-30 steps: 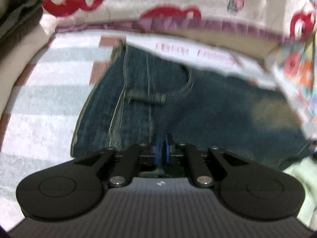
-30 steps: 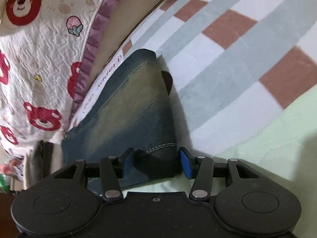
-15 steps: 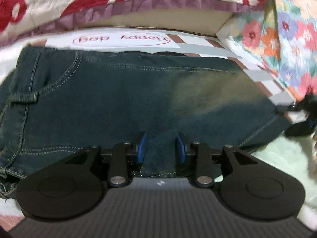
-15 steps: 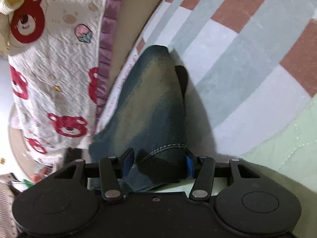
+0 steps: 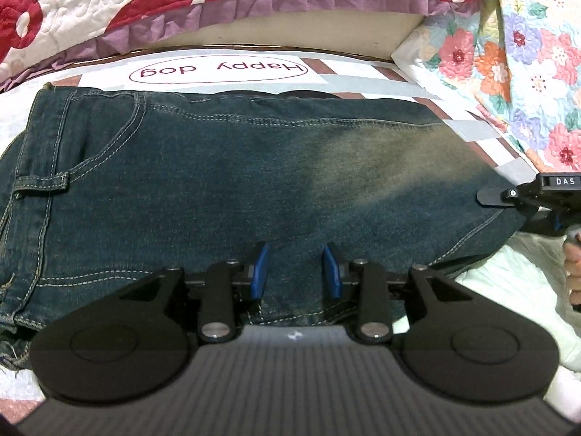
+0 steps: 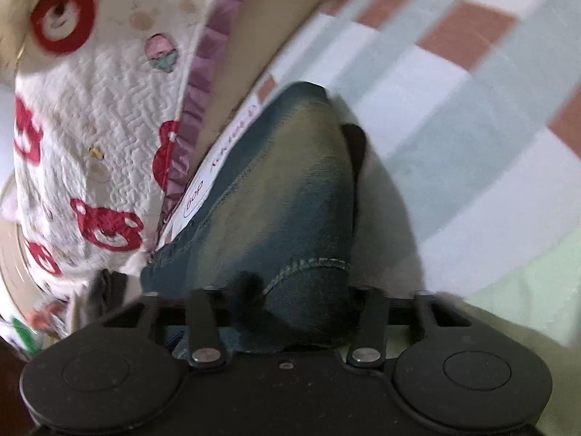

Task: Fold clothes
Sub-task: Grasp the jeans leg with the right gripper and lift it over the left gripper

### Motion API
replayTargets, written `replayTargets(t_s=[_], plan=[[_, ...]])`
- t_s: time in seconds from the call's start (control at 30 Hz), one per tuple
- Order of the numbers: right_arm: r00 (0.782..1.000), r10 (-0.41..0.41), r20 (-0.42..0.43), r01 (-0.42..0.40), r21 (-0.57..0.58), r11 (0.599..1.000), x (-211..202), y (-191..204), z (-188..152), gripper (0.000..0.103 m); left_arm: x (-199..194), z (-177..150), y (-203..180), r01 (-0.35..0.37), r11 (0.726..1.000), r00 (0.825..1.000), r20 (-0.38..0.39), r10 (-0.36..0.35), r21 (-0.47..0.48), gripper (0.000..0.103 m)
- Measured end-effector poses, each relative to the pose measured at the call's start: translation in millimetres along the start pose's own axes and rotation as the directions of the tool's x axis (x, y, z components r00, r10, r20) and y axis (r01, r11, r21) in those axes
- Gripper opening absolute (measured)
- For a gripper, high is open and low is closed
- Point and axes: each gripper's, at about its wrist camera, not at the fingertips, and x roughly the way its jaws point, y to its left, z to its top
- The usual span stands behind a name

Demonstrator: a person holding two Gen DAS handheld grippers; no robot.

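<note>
Dark blue jeans (image 5: 218, 181) lie folded lengthwise on a checked mat, waistband at the left and hem end at the right. My left gripper (image 5: 296, 272) is open at their near edge, and denim lies between its blue pads (image 5: 259, 270). My right gripper (image 5: 526, 196) is at the hem end, held by a hand (image 5: 573, 254). In the blurred right wrist view the hem of the jeans (image 6: 301, 200) is bunched up inside the right gripper (image 6: 301, 290). The denim hides its pads, and its finger links stand wide apart.
A white quilt with red bears (image 5: 109, 7) hangs along the far side over a beige base. Floral fabric (image 5: 526, 72) is at the far right. A pale green cloth (image 5: 508, 290) lies under the hem end. The checked mat (image 6: 454, 109) carries a "Happy dog" label (image 5: 221, 71).
My left gripper went from shut to open and shifted right along the near edge of the jeans. The right gripper pushed into the hem, so denim now fills its gap and covers the pads.
</note>
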Motion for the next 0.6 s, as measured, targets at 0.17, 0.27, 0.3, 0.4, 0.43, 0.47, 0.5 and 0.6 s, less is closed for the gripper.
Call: replayTargets(t_s=[0.17,0.27,0.3,0.4,0.43,0.47,0.5,0.6], plan=[[0.995,0.076,0.06,-0.065,-0.172,0.983,-12.8,66.3,21.3,0.016,-1.5,-0.9,-0.1,0.001,1.0,1.0,0.002,-0.001,-0.001,0.032],[0.991,0.132,0.023,-0.121,-0.272,0.955,-1.8,116.9,28.9,0.015,-3.0,-1.2,0.2,0.001,1.0,1.0,0.003,-0.001,-0.006,0.032],[0.989,0.15,0.009,-0.14,-0.304,0.942,1.9,133.7,31.5,0.015,-3.5,-1.4,0.3,0.002,1.0,1.0,0.003,-0.002,-0.007,0.032],[0.979,0.2,-0.036,-0.198,-0.397,0.896,13.0,184.2,39.1,0.015,-6.8,-0.6,1.9,0.003,1.0,1.0,-0.005,-0.003,-0.028,0.032],[0.975,0.213,-0.058,-0.217,-0.422,0.88,18.0,199.6,40.9,0.015,-9.0,-0.1,4.0,0.009,0.999,1.0,-0.01,-0.01,-0.048,0.032],[0.972,0.22,-0.082,-0.233,-0.44,0.867,24.7,212.2,41.7,0.015,-12.2,0.4,8.6,0.026,0.996,1.0,-0.012,-0.027,-0.082,0.032],[0.969,0.226,-0.1,-0.246,-0.456,0.855,31.5,223.3,42.3,0.015,-16.5,0.0,14.5,0.052,0.991,0.999,-0.008,-0.053,-0.12,0.032],[0.962,0.22,-0.161,-0.272,-0.497,0.824,56.0,249.8,44.4,0.015,-36.7,-6.8,36.9,0.136,0.955,0.991,0.021,-0.135,-0.263,0.033]])
